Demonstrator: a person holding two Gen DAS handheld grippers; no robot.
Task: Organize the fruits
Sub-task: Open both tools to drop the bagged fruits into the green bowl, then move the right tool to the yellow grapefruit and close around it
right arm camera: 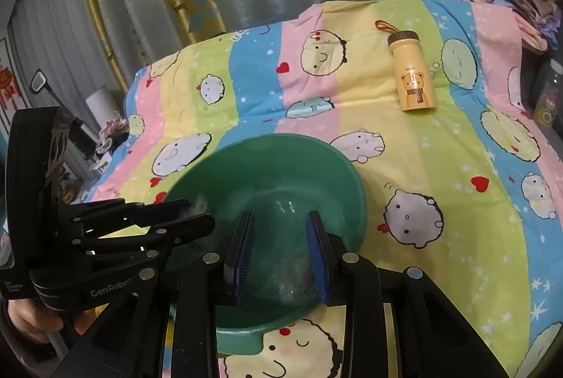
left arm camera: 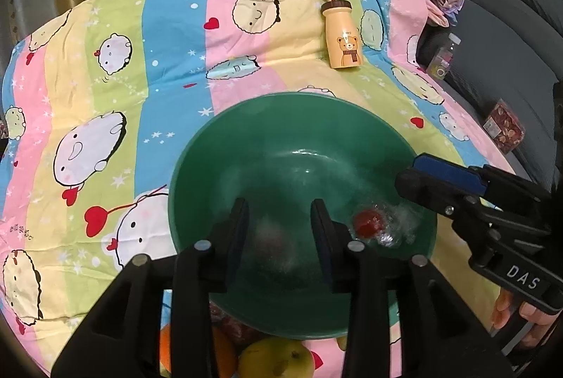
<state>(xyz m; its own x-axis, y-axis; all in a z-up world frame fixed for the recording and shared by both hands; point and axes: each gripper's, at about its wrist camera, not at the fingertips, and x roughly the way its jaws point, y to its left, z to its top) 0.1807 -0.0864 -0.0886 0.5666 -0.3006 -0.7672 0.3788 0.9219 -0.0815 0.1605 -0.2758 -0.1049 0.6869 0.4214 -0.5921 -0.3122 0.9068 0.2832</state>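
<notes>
A deep green plastic bowl point(left arm camera: 246, 145) sits on the striped cartoon-print cloth point(left arm camera: 105, 79), holding one small red fruit in crinkled clear wrap point(left arm camera: 367, 224) at its right side. The left gripper point(left arm camera: 279, 230) and right gripper point(right arm camera: 279, 254) hang over it, jaws parted and empty. An orange point(left arm camera: 165, 350) and a yellow-green apple point(left arm camera: 274, 358) lie at the near rim. A yellow bear-print bottle point(left arm camera: 343, 35) lies far right.

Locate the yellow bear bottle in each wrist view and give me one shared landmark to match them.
Left wrist view: the yellow bear bottle lies upper right of centre on the striped sheet, beyond the green bowl.
Right wrist view: the yellow bear bottle lies upper right, again beyond the green bowl.
Shared landmark: the green bowl, low and central in both views.
</notes>
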